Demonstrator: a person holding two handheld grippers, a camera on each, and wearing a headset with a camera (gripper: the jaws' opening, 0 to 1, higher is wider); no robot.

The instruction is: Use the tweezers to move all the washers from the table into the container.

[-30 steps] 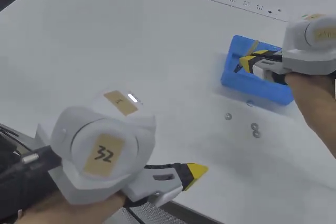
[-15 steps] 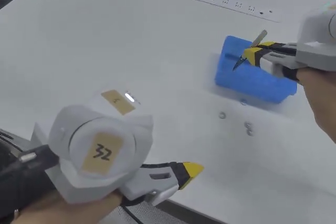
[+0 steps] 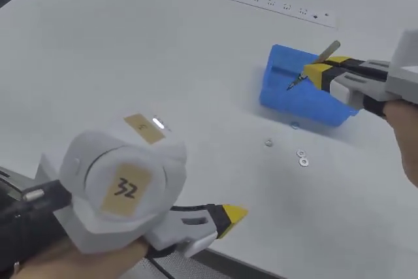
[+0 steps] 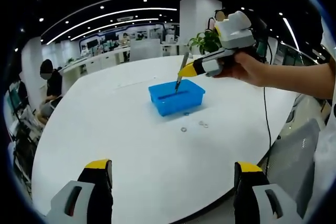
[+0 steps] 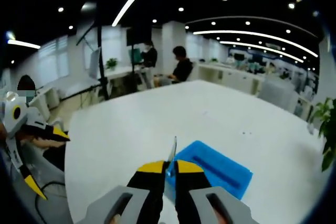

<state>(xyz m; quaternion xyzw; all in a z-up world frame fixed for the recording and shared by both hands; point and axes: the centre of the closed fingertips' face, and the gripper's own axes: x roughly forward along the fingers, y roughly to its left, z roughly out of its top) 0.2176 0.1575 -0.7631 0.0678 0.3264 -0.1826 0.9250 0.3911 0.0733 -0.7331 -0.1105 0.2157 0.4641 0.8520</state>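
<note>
I am holding the right gripper (image 3: pixel 318 73) with its jaws narrowed tight on the tweezers (image 5: pixel 171 153). They are pinching the tweezers partway along, so the blunt end is sticking up behind the yellow tips and the pointed end is reaching out ahead of them.

The point is angling down over the blue container (image 3: pixel 307 106), which is sitting just below and ahead of this gripper. The container is an open rectangular tray. Its inside is showing as plain blue, and I cannot tell what is lying in it. I also cannot tell whether the tweezers' point is carrying anything.

The washers (image 3: pixel 268 142) are lying on the white table (image 3: pixel 130 44), outside the container, on the side of it facing the left gripper. One is lying alone and two are touching or nearly touching just beside it. A fourth is lying close against the container's wall. All are nearer the right gripper than the left.

I am holding the left gripper (image 3: pixel 228 219) low at the table's near edge, well apart from the container and washers. Its jaws are standing wide apart with nothing between them. In the left gripper view the container, the washers and the right gripper are lying straight ahead of it.
</note>
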